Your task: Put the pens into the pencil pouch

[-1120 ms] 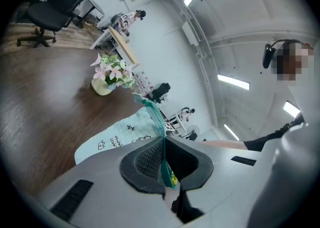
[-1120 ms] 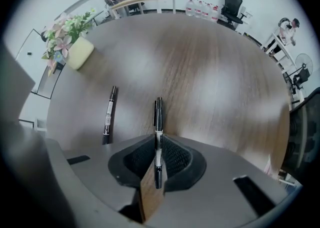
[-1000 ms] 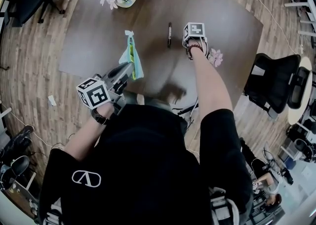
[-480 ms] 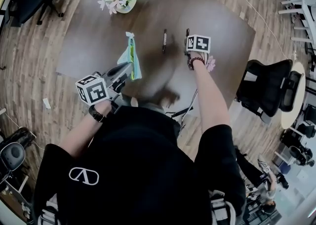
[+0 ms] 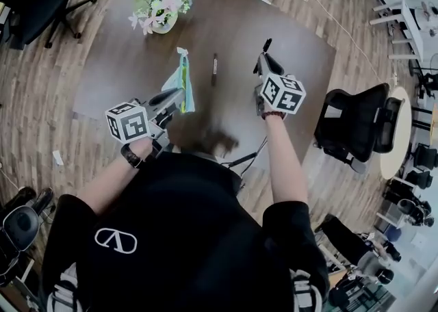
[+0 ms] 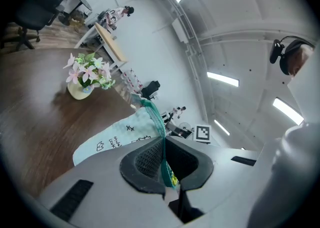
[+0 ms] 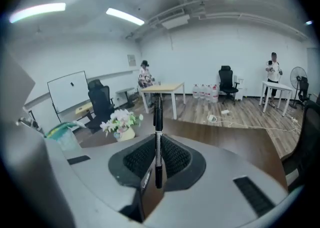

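Near end of pencil pouch (image 5: 182, 83) swallowed by left gripper (image 5: 176, 98), print on it too small to read; front edge of table (image 5: 123, 64) masked by person's head (image 5: 209, 143)

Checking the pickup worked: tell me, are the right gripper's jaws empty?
No, the right gripper is shut on a black pen that stands upright between its jaws.
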A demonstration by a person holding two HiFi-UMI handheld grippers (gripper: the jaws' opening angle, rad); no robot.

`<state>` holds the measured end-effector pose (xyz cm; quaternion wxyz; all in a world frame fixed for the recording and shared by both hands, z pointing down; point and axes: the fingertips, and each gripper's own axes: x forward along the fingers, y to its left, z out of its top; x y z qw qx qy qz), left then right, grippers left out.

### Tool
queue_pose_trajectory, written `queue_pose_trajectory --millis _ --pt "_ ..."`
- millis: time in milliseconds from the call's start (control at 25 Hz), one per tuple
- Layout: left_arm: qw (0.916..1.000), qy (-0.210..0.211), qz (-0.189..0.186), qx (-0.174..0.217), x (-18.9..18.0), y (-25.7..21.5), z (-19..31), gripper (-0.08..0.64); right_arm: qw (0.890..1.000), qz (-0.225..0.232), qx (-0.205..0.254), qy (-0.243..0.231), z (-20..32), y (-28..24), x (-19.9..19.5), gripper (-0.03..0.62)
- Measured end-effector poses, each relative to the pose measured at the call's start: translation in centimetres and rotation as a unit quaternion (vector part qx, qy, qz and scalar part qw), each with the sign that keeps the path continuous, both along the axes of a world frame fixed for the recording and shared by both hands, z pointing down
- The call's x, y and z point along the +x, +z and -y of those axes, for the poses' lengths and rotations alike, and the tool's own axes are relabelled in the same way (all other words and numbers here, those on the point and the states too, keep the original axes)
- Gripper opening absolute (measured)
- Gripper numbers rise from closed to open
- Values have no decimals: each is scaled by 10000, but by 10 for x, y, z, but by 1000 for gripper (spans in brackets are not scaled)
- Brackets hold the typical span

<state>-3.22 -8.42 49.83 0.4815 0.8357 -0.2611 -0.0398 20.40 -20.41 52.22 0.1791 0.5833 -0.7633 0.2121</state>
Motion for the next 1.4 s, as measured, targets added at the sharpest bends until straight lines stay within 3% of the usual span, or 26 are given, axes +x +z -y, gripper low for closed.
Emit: queue_pose_trajectory --millis 200,560,960,1400 --pt "9998 117 -80 134 12 -14 6 12 9914 320 1271 -20 -30 -91 -14 41" --pt "9988 269 -181 361 25 -41 17 12 9554 391 2926 124 -93 -189 -30 41" --pt "9981 414 -220 408 37 -50 19 12 9512 530 3027 271 -98 -193 -29 41" --pt "9970 553 -251 477 52 -58 24 12 9401 1305 3083 -651 -83 -212 -134 41"
